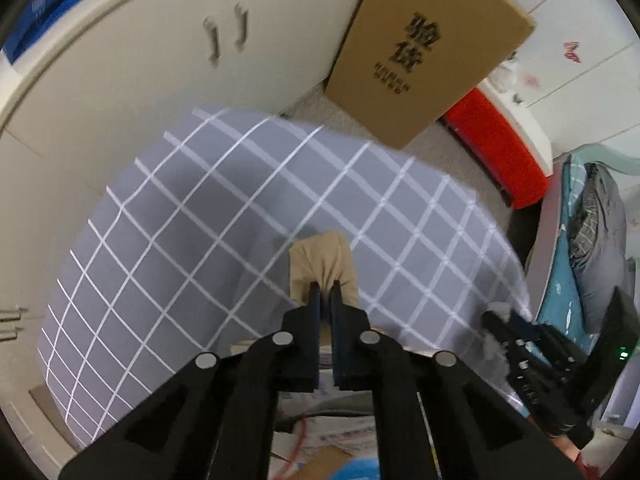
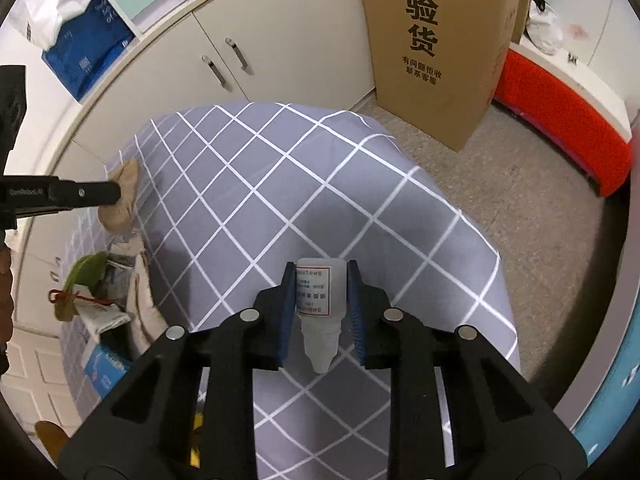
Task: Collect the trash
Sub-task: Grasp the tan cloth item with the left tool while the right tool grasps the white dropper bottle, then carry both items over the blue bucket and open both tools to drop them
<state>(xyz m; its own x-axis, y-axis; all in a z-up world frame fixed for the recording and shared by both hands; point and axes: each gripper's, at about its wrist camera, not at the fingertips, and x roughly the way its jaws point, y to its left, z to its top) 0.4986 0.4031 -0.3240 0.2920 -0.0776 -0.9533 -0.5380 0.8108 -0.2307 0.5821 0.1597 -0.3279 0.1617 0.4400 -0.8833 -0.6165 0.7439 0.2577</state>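
A crumpled brown paper is pinched between the fingers of my left gripper, which is shut on it over a grey checked cloth. In the right wrist view the same paper hangs at the tip of the left gripper near the cloth's left edge. My right gripper is shut on a small white plastic bottle with a red-framed label, its nozzle pointing back toward the camera. The right gripper also shows at the right of the left wrist view.
An open container of papers and a green leaf sits beside the cloth, left of it. A tall cardboard box stands on the floor by white cabinets. A red bench lines the right wall.
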